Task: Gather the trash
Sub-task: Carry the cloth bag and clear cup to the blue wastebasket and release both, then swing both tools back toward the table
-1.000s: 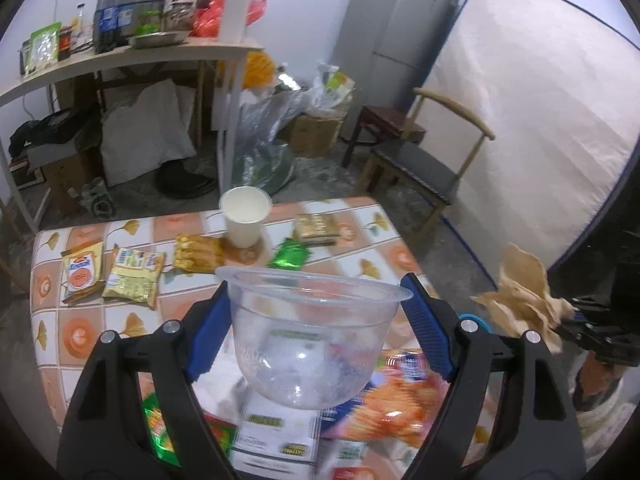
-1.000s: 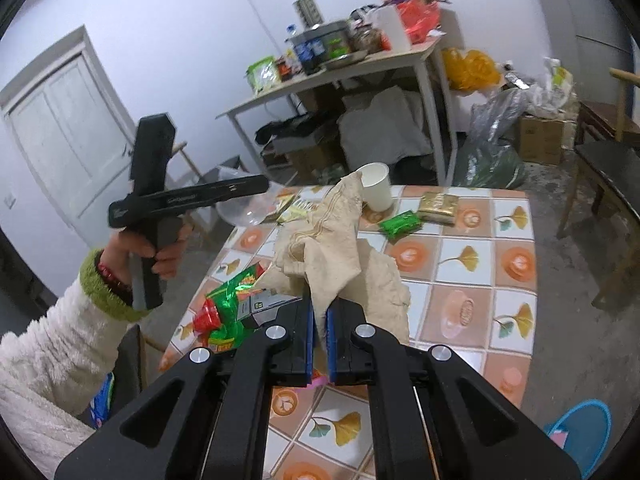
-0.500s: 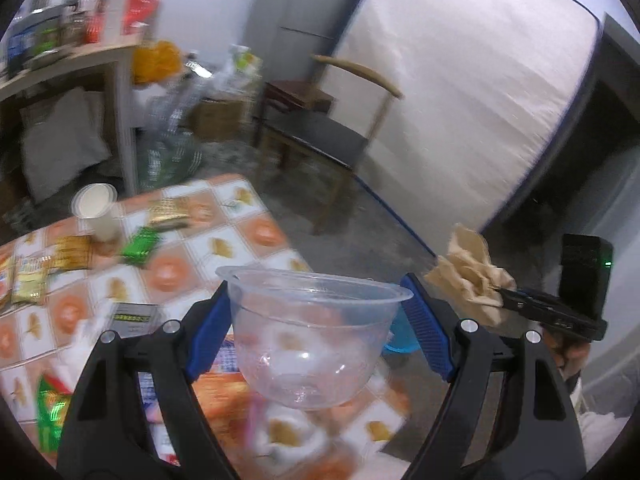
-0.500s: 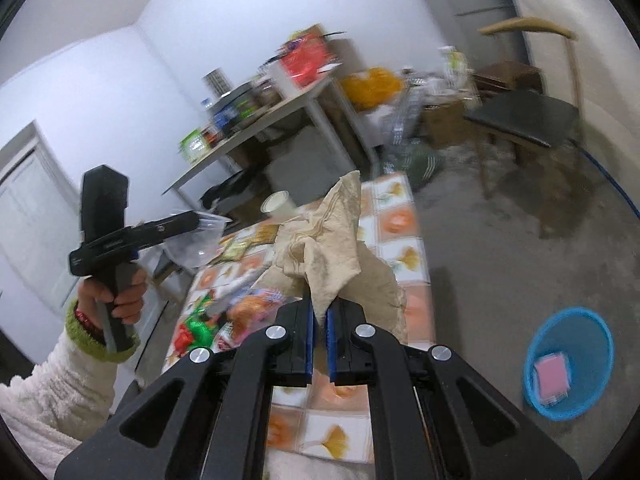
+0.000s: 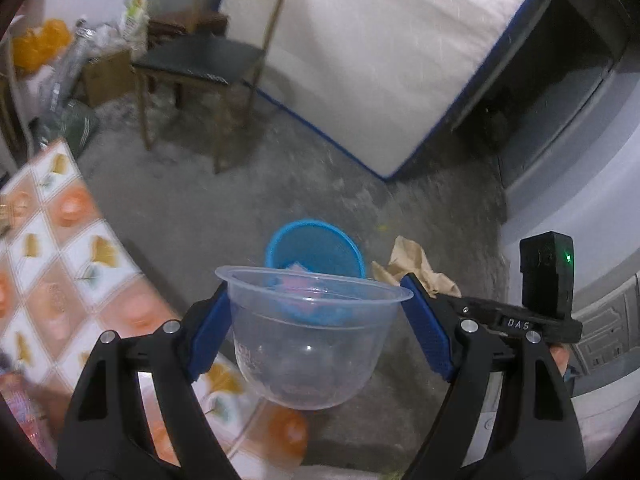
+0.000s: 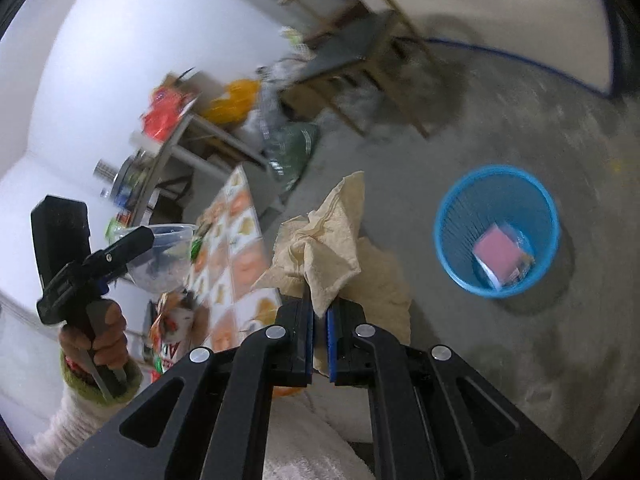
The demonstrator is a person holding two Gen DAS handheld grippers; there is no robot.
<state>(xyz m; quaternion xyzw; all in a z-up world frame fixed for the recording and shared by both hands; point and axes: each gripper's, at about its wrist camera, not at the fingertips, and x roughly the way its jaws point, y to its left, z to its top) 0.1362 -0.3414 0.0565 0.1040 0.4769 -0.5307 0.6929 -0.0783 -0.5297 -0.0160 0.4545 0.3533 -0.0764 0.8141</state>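
Observation:
My left gripper (image 5: 316,332) is shut on a clear plastic bowl (image 5: 310,340), its blue pads pressing both sides below the rim. Beyond the bowl a blue waste basket (image 5: 314,246) stands on the concrete floor. My right gripper (image 6: 319,324) is shut on a crumpled tan paper napkin (image 6: 324,240), and the basket (image 6: 496,232), holding a pink item and some wrappers, lies to its right on the floor. In the left wrist view the napkin (image 5: 416,268) and the right gripper show at the right. The left gripper (image 6: 116,256) with the bowl (image 6: 166,252) shows at the left of the right wrist view.
A low table with a patterned cloth (image 5: 52,260) carries snack wrappers (image 6: 172,328) at its edge. A wooden chair (image 5: 208,60) and a leaning mattress (image 5: 380,48) stand beyond the basket. A cluttered desk (image 6: 176,128) and bags line the far wall.
Both grippers have swung away from the table toward the floor, bringing the blue basket into view below them. The right gripper has rolled. Bowl and napkin stay gripped.

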